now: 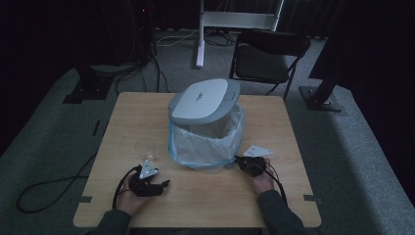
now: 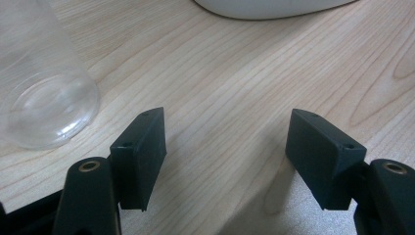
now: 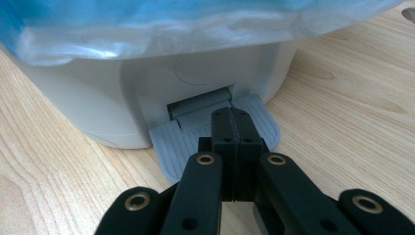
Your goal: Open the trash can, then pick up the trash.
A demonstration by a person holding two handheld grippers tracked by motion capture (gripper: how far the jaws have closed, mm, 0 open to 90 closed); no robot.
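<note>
The white pedal bin lined with a blue plastic bag stands mid-table, lid already up. The right gripper, jaws pressed together on nothing, presses its grey ribbed pedal. At eight o'clock from the bin, the clear plastic cup, faint from above, awaits binning; the left gripper gapes wide beside it.

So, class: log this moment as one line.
right tongs: shut, on bin pedal | lid: up | left tongs: open, empty | plastic cup: beside them
</note>
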